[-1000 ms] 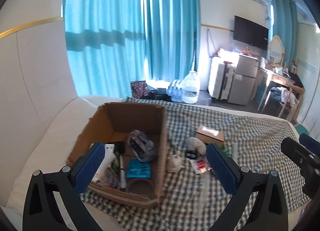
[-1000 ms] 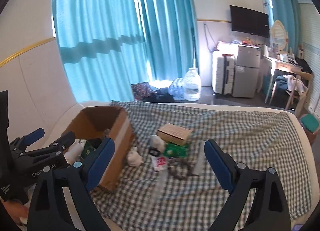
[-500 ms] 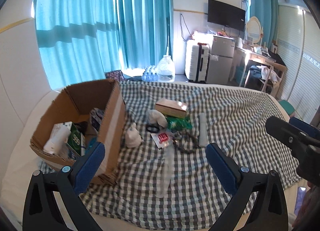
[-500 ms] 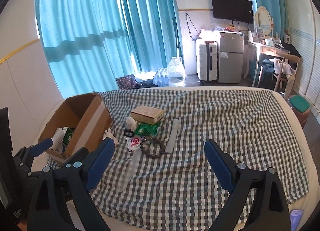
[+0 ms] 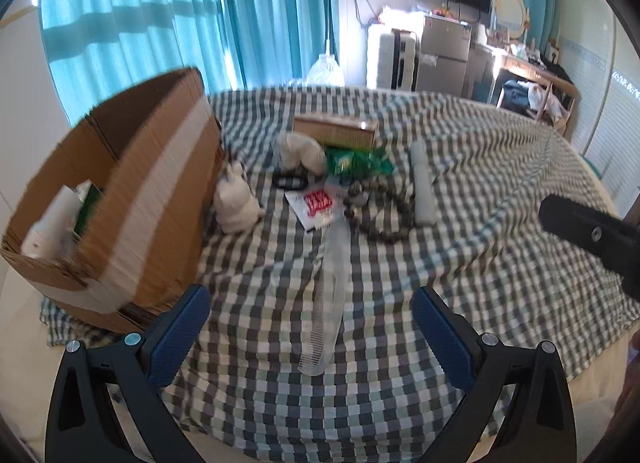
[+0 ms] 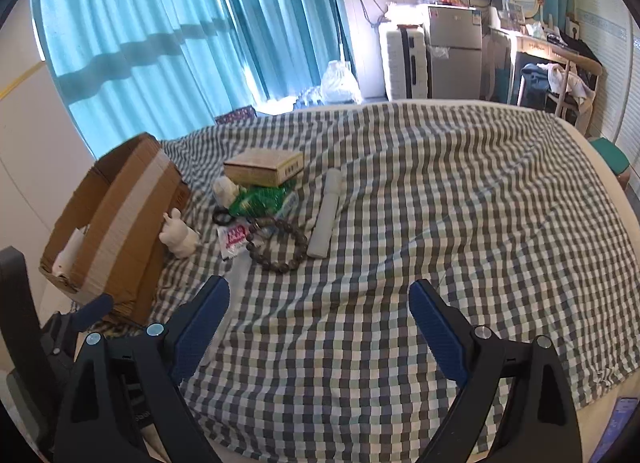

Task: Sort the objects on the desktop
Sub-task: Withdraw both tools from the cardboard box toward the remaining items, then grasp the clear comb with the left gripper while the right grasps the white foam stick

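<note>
A clear plastic comb [image 5: 326, 305] lies on the checked cloth [image 5: 480, 263] just ahead of my open left gripper [image 5: 310, 329], which holds nothing. Beyond it sit a red-and-white sachet [image 5: 314, 205], a white figurine [image 5: 236, 205], a bead bracelet [image 6: 276, 249], a green packet [image 6: 260, 199], a white stick [image 6: 326, 219] and a tan box [image 6: 262, 169]. The cardboard box [image 5: 120, 199] stands at the left with several items inside. My right gripper [image 6: 320, 323] is open and empty over bare cloth, well short of the bracelet.
Teal curtains [image 6: 180, 31], a water jug [image 6: 340, 81], a suitcase [image 6: 404, 63] and a small fridge [image 6: 454, 51] stand beyond the bed. A desk and chair [image 6: 560, 75] are at the right. The cloth's right half [image 6: 480, 203] carries nothing.
Both grippers have sunk toward the cloth and the objects look larger and nearer. The left view swung from over the cardboard box to the comb. Both stay open.
</note>
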The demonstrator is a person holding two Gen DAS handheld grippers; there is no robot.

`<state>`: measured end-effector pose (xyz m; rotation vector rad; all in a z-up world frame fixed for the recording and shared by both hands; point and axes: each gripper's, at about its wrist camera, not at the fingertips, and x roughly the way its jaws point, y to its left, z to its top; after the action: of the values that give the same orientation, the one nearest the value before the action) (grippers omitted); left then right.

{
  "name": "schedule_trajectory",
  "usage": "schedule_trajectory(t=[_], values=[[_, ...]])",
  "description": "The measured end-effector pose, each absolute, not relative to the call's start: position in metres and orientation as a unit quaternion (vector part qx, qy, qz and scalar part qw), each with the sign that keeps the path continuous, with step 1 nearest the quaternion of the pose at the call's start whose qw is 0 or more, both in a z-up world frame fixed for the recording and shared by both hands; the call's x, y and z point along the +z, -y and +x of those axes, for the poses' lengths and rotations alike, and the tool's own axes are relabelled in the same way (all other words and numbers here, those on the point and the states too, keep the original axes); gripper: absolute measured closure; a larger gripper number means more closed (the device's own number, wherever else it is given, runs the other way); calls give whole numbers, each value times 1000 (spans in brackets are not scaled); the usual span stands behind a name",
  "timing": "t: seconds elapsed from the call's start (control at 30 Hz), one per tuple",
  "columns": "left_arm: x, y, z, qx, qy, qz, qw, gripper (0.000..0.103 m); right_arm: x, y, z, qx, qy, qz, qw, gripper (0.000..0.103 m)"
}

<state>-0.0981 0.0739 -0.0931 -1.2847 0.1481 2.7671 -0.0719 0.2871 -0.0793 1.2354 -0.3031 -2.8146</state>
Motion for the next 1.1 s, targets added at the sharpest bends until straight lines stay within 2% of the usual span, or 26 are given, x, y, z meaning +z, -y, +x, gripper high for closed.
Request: schedule_trajectory(t=[0.23,0.33,0.43,0.5,0.53,0.6,0.8,0.9,1.0,1.07,1.1], values=[[-158,-83,-116,874,-60,-480,49,4,-121,-287,-109,-892,93,442,24,11],[-183,-78,-127,856,-45,-514,42,18,-132,-285,-128,-888,88,450,22,11],[-185,-73,-131,860,-26,-507,51,25,-142,-280,-151,-886,94,454,26,11],[-182,-74,-133,865,-33,-497,61,49,-147,-277,-164,-886,95,453,25,11],[-180,-76,-134,867,-37,-492,68,55,-151,-276,-173,-886,98,453,25,11],[-177,-78,-136,869,-40,-487,74,73,-155,-275,-186,-885,103,453,22,11],[-174,-65,-144,869,-8,-487,83,77,-167,-275,-224,-881,103,462,-5,12],[-171,-63,-141,872,-7,-483,82,77,-171,-275,-237,-880,106,463,-10,19],[-168,-61,-142,871,2,-484,82,77,-179,-273,-251,-878,112,466,-3,21],[-165,-62,-142,872,3,-483,80,77,-188,-271,-256,-876,102,471,-7,29],[-163,-61,-142,872,4,-483,81,77,-192,-269,-257,-876,90,474,-17,40]])
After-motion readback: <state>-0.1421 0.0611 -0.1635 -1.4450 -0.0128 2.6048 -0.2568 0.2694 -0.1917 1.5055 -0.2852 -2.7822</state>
